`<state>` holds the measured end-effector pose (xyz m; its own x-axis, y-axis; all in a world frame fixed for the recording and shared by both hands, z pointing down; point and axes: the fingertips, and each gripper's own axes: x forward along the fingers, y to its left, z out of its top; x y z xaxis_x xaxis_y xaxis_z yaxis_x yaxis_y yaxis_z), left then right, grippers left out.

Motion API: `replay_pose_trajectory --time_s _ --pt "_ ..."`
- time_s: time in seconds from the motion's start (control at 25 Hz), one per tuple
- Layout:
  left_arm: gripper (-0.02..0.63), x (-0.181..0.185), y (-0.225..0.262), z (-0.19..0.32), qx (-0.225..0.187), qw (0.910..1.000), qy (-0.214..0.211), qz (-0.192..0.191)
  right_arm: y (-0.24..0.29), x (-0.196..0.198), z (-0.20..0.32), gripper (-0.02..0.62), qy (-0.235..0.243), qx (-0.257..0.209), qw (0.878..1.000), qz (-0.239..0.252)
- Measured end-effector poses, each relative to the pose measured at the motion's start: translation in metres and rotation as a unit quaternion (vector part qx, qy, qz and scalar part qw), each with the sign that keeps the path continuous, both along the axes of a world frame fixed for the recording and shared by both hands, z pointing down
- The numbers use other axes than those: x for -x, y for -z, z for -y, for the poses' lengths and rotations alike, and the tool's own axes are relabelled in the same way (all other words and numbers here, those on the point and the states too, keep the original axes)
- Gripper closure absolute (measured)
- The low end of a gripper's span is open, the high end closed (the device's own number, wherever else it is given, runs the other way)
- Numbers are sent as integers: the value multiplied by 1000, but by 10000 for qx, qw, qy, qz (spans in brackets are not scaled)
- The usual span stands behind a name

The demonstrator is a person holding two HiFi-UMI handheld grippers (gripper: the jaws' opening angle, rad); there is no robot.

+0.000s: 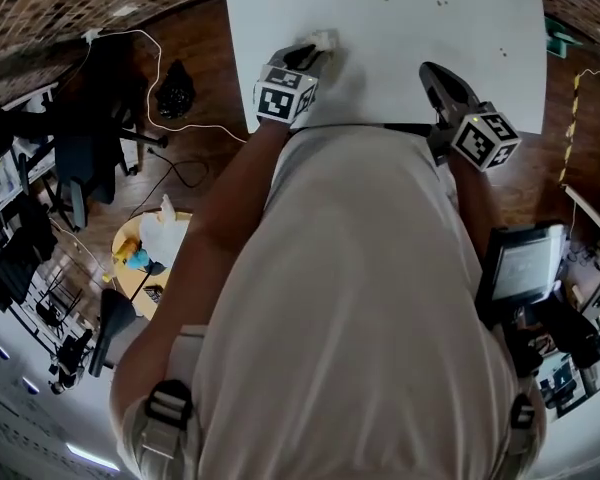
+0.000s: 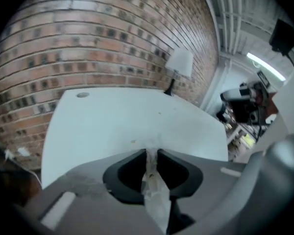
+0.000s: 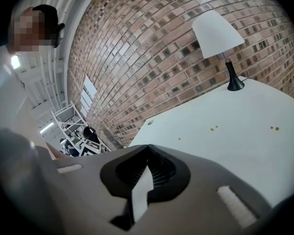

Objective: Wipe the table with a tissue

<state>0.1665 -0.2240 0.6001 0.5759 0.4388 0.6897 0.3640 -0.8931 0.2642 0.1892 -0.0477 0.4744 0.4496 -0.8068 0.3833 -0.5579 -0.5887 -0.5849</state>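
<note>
A crumpled white tissue [image 1: 325, 40] is pinched in my left gripper [image 1: 315, 53], which hangs over the near left part of the white table [image 1: 430, 28]. In the left gripper view the tissue [image 2: 153, 182] runs as a strip between the jaws of the left gripper [image 2: 152, 152], whose tips are pressed on it. A small crumb [image 2: 133, 141] lies on the table just ahead. My right gripper [image 1: 428, 70] rests over the near right edge, and the right gripper [image 3: 147, 148] has its tips together with nothing between them. Small yellow crumbs [image 3: 213, 129] dot the table [image 3: 235, 141].
A white-shaded lamp [image 3: 218, 38] stands at the table's far edge against a brick wall. A person stands at the upper left of the right gripper view. On the floor are a dark chair [image 1: 80, 158] with cables, a small round table [image 1: 145, 253] and a monitor [image 1: 525, 263].
</note>
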Motion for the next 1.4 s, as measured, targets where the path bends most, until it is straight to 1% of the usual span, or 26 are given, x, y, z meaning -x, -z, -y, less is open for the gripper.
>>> replay_pose_trajectory --time_s 0.04,0.08,0.12,0.16,0.2,0.36,0.44,0.56,0.6,0.68,0.76,0.84,0.92,1.0,1.08,1.16,1.32,1.4 --pt "529 -2 6 18 153 9984 528 -113 0 -2 0 588 1 -21 10000 2" --pt "529 -2 9 39 261 9943 1023 -156 -1 -3 1 588 15 -42 10000 3" --pt "529 0 10 59 289 9897 1397 -147 -2 -4 3 588 39 -64 10000 4" --pt "529 2 9 75 243 9866 1612 -121 -3 -4 5 588 67 -89 9999 5" --pt "529 4 8 85 152 9855 1690 -96 -4 -4 5 588 96 -116 9999 8" --pt "529 1 4 92 -225 9854 1686 -89 -8 -6 -1 588 179 -211 9996 75" --pt "529 -5 0 86 -323 9854 1669 -54 -8 -8 -7 588 207 -243 9994 118" --pt "528 -13 -10 65 -466 9873 1517 105 -4 -14 -22 588 187 -251 9994 126" --pt "528 -14 -12 59 -569 9870 1494 156 -3 -16 -28 588 166 -252 9995 129" --pt "529 -15 -15 51 -827 9835 1594 201 1 -18 -40 588 124 -221 9996 146" --pt "529 -14 -20 47 -876 9828 1614 199 1 -19 -45 588 78 -157 9997 155" --pt "529 -12 -28 51 -845 9863 1405 173 -6 -20 -33 588 46 -199 9997 143" --pt "529 -13 -27 56 -999 9876 1202 145 -14 -25 -20 588 61 -343 9993 131" --pt "529 -18 -12 28 -1125 9873 1113 92 -8 -31 -36 588 99 -379 9991 145" --pt "529 -21 -9 -15 -999 9888 1109 88 3 -38 -67 588 149 -319 9993 137" --pt "529 -19 -12 -43 -818 9908 1068 138 8 -44 -83 588 197 -306 9993 126" --pt "529 -12 -8 -77 -547 9960 684 202 10 -51 -89 588 332 -430 9984 147" --pt "529 -10 -3 -84 -484 9962 714 131 9 -53 -92 588 416 -490 9978 179"
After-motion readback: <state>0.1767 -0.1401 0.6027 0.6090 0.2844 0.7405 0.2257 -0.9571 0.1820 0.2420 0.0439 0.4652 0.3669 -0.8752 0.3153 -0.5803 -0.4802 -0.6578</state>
